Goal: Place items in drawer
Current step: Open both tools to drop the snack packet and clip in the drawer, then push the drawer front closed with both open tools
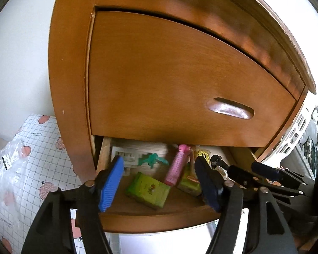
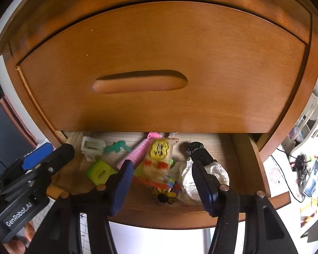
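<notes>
Items are seen in the left wrist view already lying in the open lower drawer (image 1: 159, 213): green packets (image 1: 147, 190), a pink tube (image 1: 178, 165) and a teal toy (image 1: 151, 159). The left hand-held gripper (image 1: 159, 185) is held wide and empty above them.

From the right wrist view, a snack bag (image 2: 156, 160) and white lace (image 2: 201, 175) are shown in the same drawer, and the right hand-held gripper (image 2: 165, 184) is also spread wide, holding nothing. If the drawer is pushed shut, the tall snack bag could be caught under the upper drawer front (image 2: 159, 63).
</notes>
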`<act>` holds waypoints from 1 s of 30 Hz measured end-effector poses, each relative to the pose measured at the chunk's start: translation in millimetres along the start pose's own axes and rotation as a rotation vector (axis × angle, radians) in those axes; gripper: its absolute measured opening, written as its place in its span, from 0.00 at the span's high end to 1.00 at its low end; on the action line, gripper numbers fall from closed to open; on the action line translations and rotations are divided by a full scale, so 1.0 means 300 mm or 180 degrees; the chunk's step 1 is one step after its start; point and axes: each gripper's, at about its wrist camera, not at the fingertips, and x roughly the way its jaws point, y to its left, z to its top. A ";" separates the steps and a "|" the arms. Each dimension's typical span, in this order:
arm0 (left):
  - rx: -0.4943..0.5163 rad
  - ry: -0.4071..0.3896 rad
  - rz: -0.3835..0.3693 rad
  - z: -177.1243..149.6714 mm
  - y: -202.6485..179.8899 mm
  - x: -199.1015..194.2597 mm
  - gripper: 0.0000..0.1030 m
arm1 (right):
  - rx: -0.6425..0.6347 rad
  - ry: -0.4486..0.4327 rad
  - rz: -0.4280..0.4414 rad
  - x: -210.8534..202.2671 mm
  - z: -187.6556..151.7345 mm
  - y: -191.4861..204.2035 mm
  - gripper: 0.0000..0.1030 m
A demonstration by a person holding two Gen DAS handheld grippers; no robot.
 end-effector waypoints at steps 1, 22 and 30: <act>-0.0011 -0.0002 0.0010 -0.004 0.002 -0.005 0.28 | -0.0015 0.0005 -0.0009 -0.004 -0.002 -0.001 0.36; -0.0113 -0.0472 0.0412 -0.093 0.017 -0.151 0.00 | 0.0045 -0.0244 -0.0140 -0.068 -0.068 -0.088 0.00; -0.0151 -0.0455 0.0421 -0.211 0.003 -0.174 0.00 | 0.0157 -0.0301 -0.0282 -0.103 -0.155 -0.141 0.00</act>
